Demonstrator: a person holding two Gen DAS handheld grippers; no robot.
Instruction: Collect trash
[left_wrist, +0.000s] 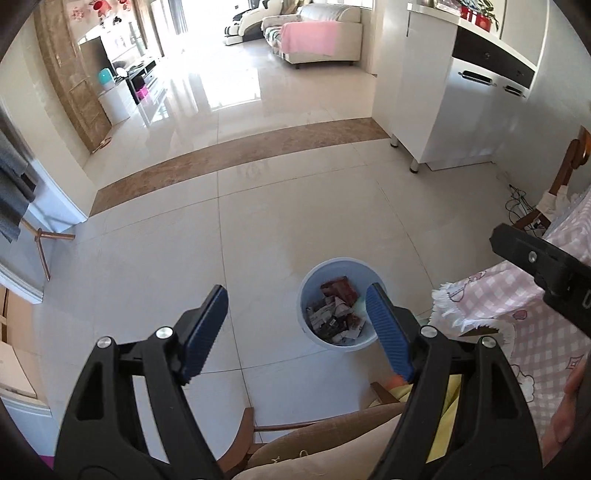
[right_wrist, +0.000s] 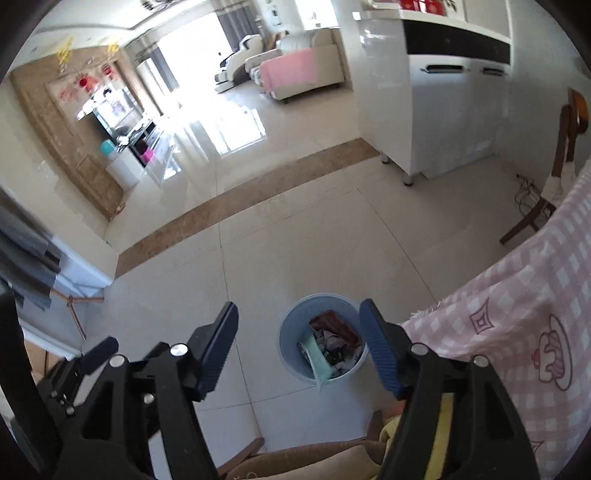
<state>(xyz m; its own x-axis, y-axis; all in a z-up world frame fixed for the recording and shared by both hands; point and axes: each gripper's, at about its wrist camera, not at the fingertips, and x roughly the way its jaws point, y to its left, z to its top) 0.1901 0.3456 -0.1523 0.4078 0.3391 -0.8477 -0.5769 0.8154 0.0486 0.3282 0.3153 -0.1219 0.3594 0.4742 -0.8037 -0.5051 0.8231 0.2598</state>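
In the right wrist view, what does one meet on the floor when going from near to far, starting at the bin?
Light blue plastic trash bin holding wrappers, then the brown marble floor strip, then the glossy cream tiles, and farthest the cream sofa with a pink blanket.

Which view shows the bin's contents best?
The left wrist view: the bin is sharp, with wrappers clear, though a finger of the left gripper covers its right rim. The right wrist view shows the whole bin, but blurred.
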